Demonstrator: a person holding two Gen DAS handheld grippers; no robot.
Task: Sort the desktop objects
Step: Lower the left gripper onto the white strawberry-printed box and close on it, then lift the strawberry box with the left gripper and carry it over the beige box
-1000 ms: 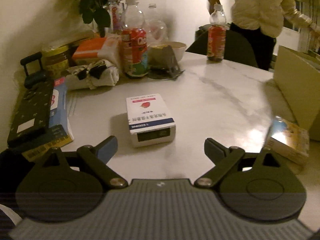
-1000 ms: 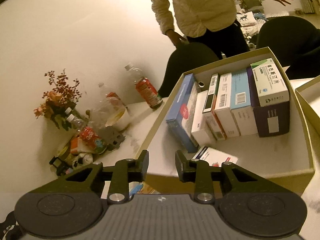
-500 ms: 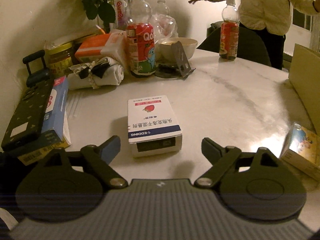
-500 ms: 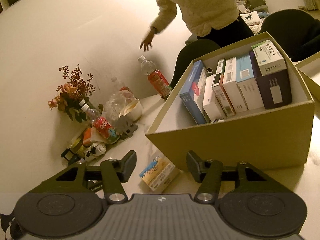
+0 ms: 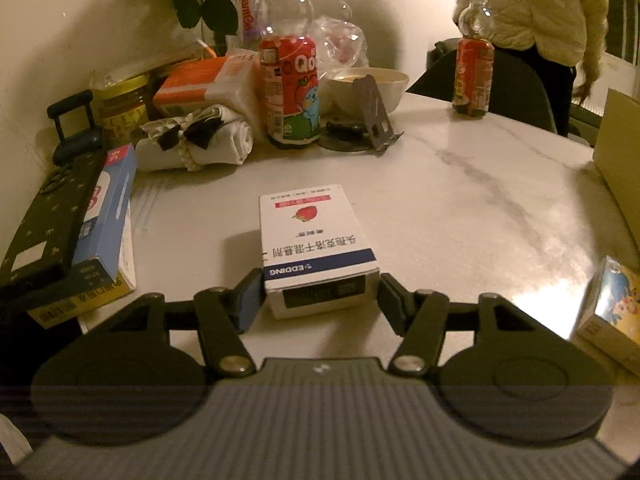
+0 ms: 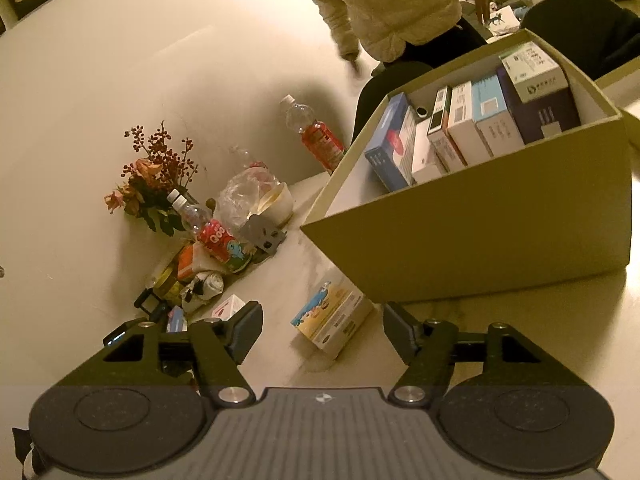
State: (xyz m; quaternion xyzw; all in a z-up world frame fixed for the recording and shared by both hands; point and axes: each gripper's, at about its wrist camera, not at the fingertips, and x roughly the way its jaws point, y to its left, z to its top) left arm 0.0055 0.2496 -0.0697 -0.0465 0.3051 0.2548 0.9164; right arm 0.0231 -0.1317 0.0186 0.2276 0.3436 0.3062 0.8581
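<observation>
On the pale marble counter, the left tongs are closing around a white strawberry-printed carton, pads nearly touching. The right tongs are opening wide, a cartoon-printed yellow carton at twelve o'clock.

A white medicine box with a red strawberry and a blue band is being shown on the grey-veined white surface; a cartoon-printed yellow and blue carton is being seen beside a tan box.

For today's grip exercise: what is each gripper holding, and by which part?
Left gripper is closing around the white box's near end; right gripper, opening, holds nothing.
</observation>
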